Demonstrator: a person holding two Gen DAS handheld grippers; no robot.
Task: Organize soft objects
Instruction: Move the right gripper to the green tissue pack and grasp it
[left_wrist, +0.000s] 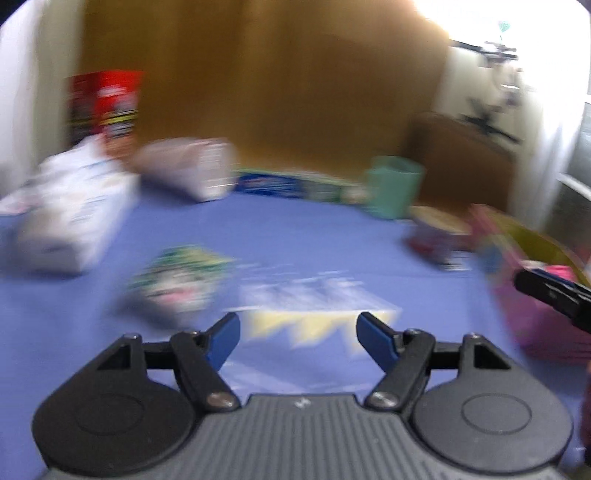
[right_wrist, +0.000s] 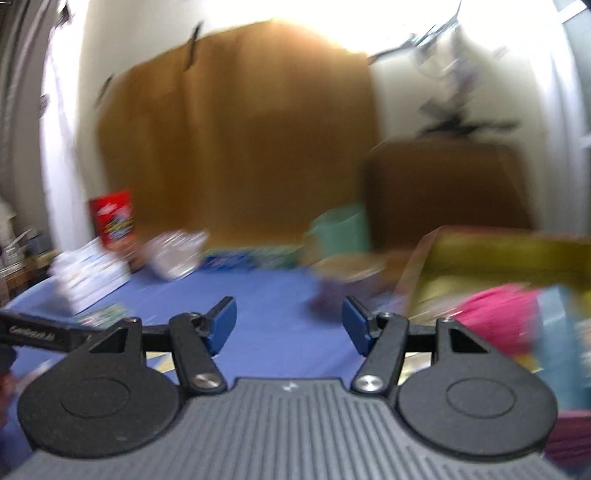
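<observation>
Everything is smeared by motion. My left gripper (left_wrist: 298, 321) stands open over the blue cloth (left_wrist: 295, 236), nothing between its blue pads. Just beyond them lies a flat white and yellow packet (left_wrist: 314, 310), and to its left a green-patterned soft pouch (left_wrist: 177, 280). My right gripper (right_wrist: 289, 306) is open too and holds nothing. To its right sits a yellow-green container (right_wrist: 498, 254) with a pink soft thing (right_wrist: 498, 317) in it. Part of the right gripper (left_wrist: 554, 295) shows at the right edge of the left wrist view, over a pink basket (left_wrist: 535, 332).
White packs (left_wrist: 74, 214) lie at the left, with a red box (left_wrist: 107, 103) standing behind them. A greyish pack (left_wrist: 188, 166), a blue pack (left_wrist: 273, 184) and a teal cup (left_wrist: 395, 184) line the far edge before brown cardboard (left_wrist: 277, 92). A small red-based thing (left_wrist: 436, 236) sits near the basket.
</observation>
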